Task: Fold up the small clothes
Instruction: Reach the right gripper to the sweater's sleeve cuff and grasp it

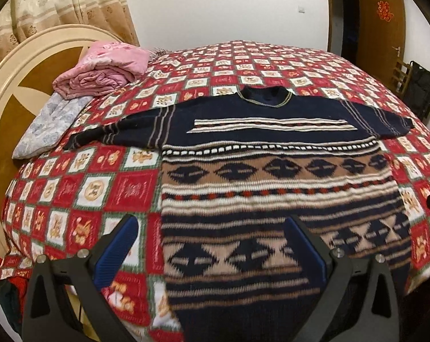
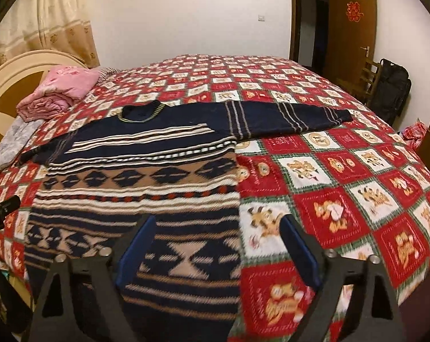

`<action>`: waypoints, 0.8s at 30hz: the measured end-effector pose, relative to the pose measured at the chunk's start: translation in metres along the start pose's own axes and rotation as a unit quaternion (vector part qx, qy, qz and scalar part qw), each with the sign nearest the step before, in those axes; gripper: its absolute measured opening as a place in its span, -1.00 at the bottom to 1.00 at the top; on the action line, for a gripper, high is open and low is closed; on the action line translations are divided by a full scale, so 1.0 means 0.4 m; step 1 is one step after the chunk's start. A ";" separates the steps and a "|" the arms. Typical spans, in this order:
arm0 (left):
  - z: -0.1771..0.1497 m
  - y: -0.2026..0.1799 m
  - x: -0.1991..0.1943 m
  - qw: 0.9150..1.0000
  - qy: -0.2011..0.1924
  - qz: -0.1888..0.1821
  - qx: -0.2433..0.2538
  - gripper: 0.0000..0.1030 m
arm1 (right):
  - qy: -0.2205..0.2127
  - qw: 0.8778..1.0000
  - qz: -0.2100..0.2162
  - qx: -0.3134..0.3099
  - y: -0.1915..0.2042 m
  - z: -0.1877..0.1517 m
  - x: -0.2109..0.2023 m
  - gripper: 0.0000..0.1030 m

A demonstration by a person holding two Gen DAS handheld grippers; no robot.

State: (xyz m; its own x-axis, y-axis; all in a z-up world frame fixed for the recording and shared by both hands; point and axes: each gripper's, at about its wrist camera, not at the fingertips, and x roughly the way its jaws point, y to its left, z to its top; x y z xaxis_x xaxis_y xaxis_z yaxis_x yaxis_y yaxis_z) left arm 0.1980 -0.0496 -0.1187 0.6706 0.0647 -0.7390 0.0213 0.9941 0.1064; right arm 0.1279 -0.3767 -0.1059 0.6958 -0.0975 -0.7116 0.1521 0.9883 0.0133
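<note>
A dark navy knitted sweater with cream, tan and red bands lies flat on the red checked bedspread, neck away from me and both sleeves stretched sideways. My left gripper hangs open over the sweater's lower left corner, and the garment's left edge runs between its blue-padded fingers. My right gripper hangs open over the lower right corner of the sweater, whose right edge passes between its fingers. Neither gripper's pads press on the cloth.
A folded pink quilt and a pale pillow lie by the round headboard at the left. A wooden door and a black bag stand beyond the bed's far right corner. Bedspread stretches to the right of the sweater.
</note>
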 end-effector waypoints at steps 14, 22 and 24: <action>0.167 -0.092 0.213 0.999 -0.003 0.031 0.028 1.00 | 0.045 0.997 -0.042 0.053 -0.262 0.176 0.231 0.08; 0.227 -0.098 0.360 0.998 0.004 0.059 0.010 1.00 | 0.020 0.978 -0.099 0.184 -0.571 0.338 0.363 -0.29; 0.242 -0.091 0.391 0.998 0.011 0.067 0.000 1.00 | 0.014 0.972 -0.116 0.202 -0.633 0.365 0.410 -0.30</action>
State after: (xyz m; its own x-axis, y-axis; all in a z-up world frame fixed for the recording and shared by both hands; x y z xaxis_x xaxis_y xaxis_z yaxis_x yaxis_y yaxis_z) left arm 0.3739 -0.0840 -0.1740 0.6506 0.1985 -0.7330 -0.0674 0.9765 0.2046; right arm 0.3059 -0.6601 -0.1235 0.5910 -0.3043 -0.7471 0.5711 0.8119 0.1211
